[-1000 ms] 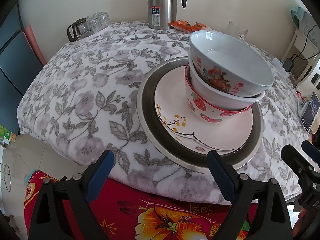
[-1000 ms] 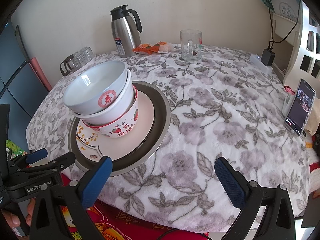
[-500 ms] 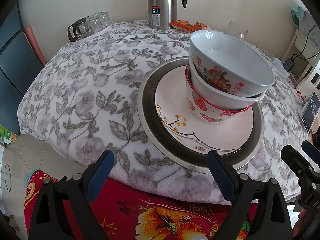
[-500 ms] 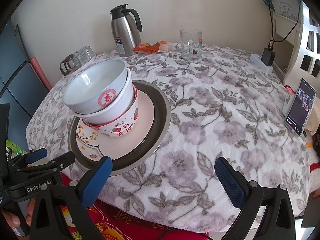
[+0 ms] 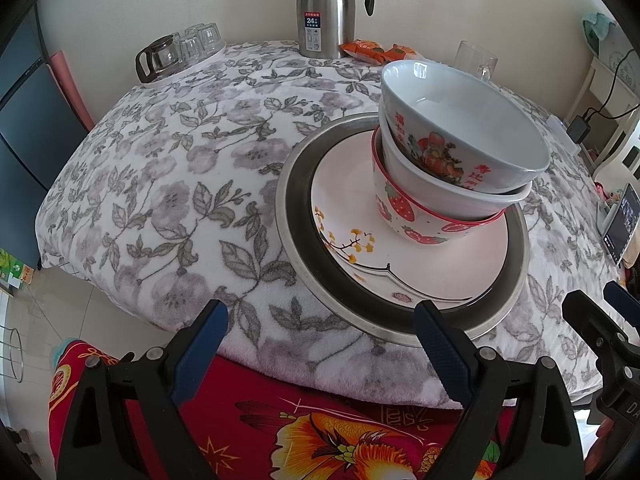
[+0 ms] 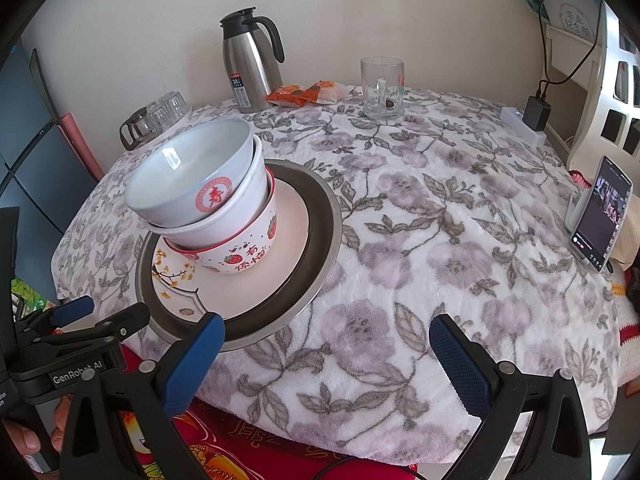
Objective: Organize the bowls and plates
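Note:
A steel plate [image 5: 298, 216] [image 6: 324, 216] lies near the table's front edge with a pale pink plate [image 5: 460, 264] [image 6: 280, 252] on it. Three bowls are nested on the pink plate: a strawberry bowl [image 5: 404, 216] [image 6: 244, 256] at the bottom, a white bowl [image 5: 440, 196] [image 6: 232, 216] in it, and a pale blue bowl [image 5: 460, 132] [image 6: 188, 168] tilted on top. My left gripper [image 5: 320, 340] is open, held just short of the table edge in front of the stack. My right gripper [image 6: 326, 354] is open too, to the right of the plates, over the cloth.
A steel thermos jug [image 5: 326, 8] [image 6: 252, 68], snack packets [image 6: 308, 92], a glass mug [image 6: 382, 88] and a tray of glasses [image 5: 180, 52] stand at the back. A phone [image 6: 602, 212] leans at the right edge. Red fabric [image 5: 280, 420] lies below the table.

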A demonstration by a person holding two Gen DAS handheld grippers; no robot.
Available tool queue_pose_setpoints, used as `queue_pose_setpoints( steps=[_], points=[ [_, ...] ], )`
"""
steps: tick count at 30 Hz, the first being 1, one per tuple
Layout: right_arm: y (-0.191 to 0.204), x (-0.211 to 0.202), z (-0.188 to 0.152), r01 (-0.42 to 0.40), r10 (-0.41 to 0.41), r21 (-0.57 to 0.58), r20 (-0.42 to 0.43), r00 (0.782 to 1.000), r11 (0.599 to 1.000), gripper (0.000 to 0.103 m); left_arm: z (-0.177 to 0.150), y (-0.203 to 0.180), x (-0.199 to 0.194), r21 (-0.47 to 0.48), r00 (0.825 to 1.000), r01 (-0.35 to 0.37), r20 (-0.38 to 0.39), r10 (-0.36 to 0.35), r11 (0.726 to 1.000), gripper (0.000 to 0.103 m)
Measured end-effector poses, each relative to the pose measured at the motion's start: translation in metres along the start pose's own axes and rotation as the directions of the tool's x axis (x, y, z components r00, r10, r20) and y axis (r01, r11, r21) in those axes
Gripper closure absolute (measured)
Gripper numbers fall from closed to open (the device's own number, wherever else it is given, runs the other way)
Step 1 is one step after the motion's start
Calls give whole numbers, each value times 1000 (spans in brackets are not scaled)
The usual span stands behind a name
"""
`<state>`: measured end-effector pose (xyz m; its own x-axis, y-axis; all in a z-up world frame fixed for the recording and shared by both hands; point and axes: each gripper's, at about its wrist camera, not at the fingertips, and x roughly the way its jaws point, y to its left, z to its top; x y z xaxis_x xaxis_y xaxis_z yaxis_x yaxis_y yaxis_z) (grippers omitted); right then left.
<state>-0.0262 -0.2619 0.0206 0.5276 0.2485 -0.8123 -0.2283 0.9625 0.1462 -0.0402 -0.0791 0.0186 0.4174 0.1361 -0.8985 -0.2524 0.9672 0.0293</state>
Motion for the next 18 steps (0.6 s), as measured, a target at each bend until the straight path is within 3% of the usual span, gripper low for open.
queue_pose_setpoints(
  steps=[18],
  points=[
    [0,1,1,0,0,0,-2,1000,1000,0,-1,2,-2,6,1000,-7,11,7,1000,9]
  ],
)
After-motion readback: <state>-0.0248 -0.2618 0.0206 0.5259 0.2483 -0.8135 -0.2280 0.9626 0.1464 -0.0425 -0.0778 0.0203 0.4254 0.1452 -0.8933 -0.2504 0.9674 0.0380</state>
